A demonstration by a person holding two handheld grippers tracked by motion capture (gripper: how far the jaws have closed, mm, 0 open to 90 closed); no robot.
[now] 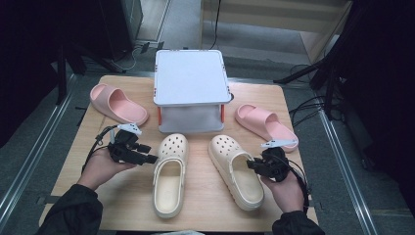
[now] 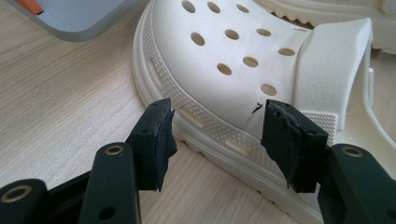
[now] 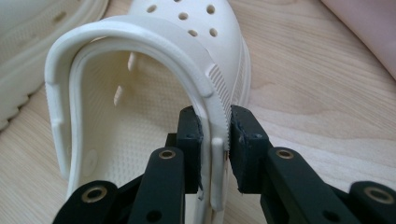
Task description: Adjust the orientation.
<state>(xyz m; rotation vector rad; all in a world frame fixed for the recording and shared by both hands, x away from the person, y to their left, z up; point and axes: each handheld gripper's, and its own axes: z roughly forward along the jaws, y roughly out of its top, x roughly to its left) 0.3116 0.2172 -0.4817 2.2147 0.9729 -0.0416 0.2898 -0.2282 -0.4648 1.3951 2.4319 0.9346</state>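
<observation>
Right tool (image 3: 215,135) clamps cream clog's (image 3: 154,79) side wall.

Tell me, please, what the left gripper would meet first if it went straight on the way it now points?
Most likely the left cream clog: the left gripper points at its perforated side wall, open jaws either side, seemingly just short of touching.

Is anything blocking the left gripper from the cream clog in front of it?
Nothing visible. The left gripper stands open right at the left cream clog, its jaws straddling the sole edge, with bare table beside it.
</observation>
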